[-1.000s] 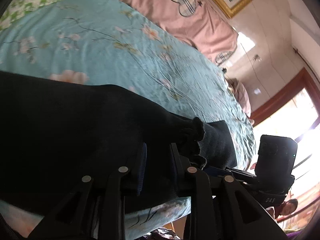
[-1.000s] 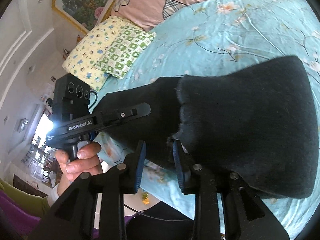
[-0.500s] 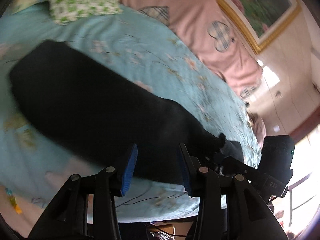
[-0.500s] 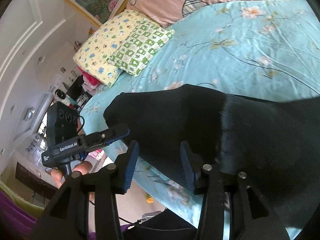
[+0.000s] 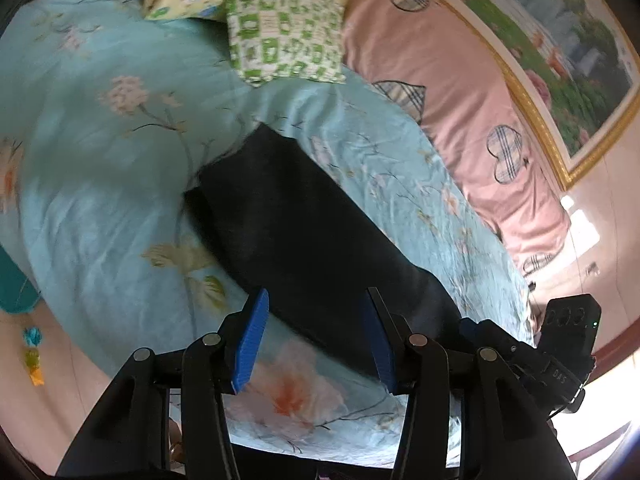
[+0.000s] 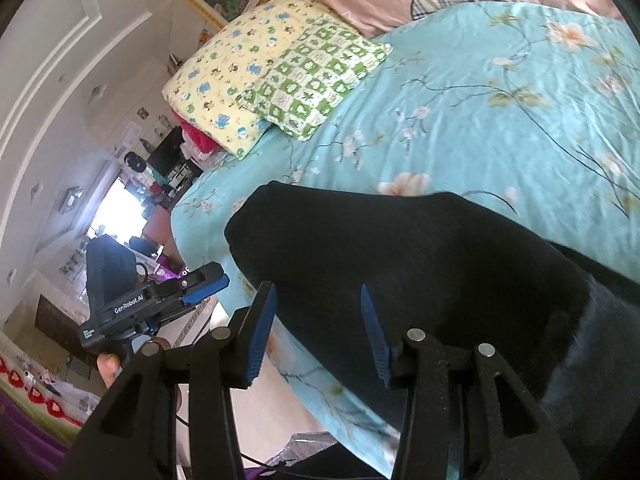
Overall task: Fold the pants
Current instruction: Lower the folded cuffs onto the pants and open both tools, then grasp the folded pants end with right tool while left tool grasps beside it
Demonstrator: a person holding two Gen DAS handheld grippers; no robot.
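The black pants [image 5: 308,236] lie folded in a long strip on the light blue flowered bedspread [image 5: 100,184]; they also show in the right wrist view [image 6: 420,264]. My left gripper [image 5: 316,336] is open and empty, above the near edge of the pants. My right gripper [image 6: 316,328] is open and empty, over the pants near the bed's edge. The left gripper also shows at the left of the right wrist view [image 6: 200,284], and the right gripper's body at the right of the left wrist view [image 5: 560,344].
Two patterned pillows, green [image 6: 316,76] and yellow [image 6: 236,80], lie at the head of the bed beside a pink headboard [image 5: 460,92]. The bed's edge runs just below the pants, with floor [image 6: 256,412] beyond.
Both grippers let go of the pants and opened wide. Both pulled back and up, so more of the bed and the folded pants shows.
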